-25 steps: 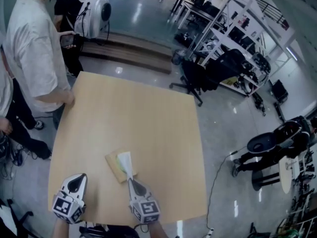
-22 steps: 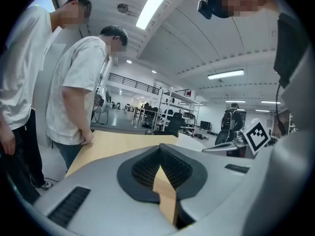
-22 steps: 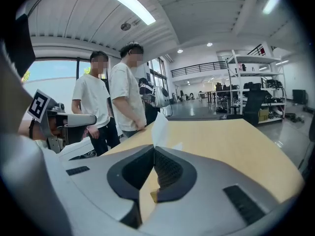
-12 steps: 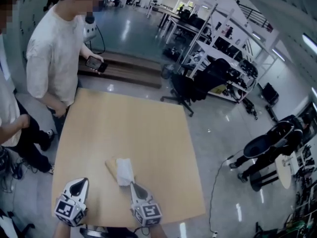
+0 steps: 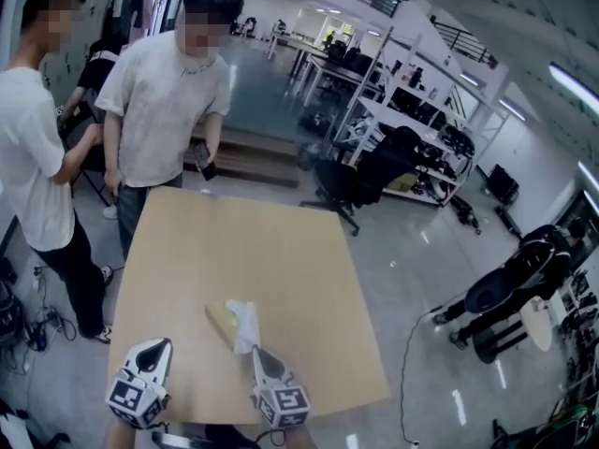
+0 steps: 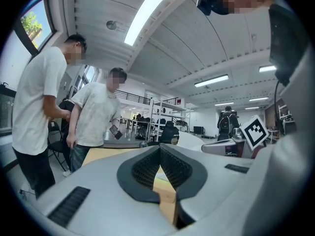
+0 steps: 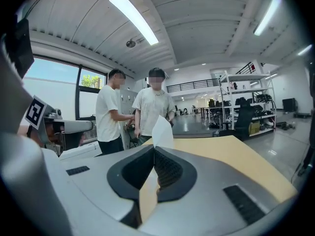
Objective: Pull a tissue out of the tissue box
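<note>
Evidently the pull is under way: the right gripper (image 5: 257,352) has its fingers pressed together on an edge of the tissue (image 5: 247,323). The sheet drapes over the tissue box (image 5: 220,320), which lies on the table (image 5: 299,251) at that gripper's 11 o'clock. Next, I judge, comes a steady lift until the sheet clears the box. The left gripper (image 5: 157,345), at 9 o'clock, is closed on nothing. A second ago the tissue was a taut narrow strip; now it hangs looser and wider.

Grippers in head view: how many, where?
2. The left gripper is at the near-left edge of the table, shut with nothing in it; the right gripper is beside it, shut on the tissue over the tissue box. None hidden.
</note>
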A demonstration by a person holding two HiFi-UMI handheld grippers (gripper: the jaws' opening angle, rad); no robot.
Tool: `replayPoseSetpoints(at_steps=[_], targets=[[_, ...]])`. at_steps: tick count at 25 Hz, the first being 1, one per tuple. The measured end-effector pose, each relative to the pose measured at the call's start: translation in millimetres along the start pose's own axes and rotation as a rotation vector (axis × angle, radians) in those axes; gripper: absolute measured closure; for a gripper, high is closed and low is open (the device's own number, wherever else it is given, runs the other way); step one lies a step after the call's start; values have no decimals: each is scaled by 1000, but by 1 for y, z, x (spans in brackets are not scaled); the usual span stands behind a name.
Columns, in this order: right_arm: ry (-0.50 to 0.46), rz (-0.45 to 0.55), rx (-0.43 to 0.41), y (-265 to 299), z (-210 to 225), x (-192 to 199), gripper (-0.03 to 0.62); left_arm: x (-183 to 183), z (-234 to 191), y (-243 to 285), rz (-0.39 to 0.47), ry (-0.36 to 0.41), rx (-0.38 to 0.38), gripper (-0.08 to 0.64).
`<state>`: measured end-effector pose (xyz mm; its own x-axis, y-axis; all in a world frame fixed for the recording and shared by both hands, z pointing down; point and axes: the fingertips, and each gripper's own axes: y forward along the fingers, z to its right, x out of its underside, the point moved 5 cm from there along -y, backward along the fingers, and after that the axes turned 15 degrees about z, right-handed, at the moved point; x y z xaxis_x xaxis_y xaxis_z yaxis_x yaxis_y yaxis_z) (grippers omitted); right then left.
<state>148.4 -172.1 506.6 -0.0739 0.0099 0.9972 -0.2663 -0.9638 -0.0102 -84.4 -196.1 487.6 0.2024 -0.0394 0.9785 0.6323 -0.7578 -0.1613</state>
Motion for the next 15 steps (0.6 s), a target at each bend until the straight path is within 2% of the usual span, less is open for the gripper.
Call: replayPoseSetpoints(at_steps=[15], targets=[[-22,80,34,-75,-29,-24,581,-34,37,-61,47,61,15,552]])
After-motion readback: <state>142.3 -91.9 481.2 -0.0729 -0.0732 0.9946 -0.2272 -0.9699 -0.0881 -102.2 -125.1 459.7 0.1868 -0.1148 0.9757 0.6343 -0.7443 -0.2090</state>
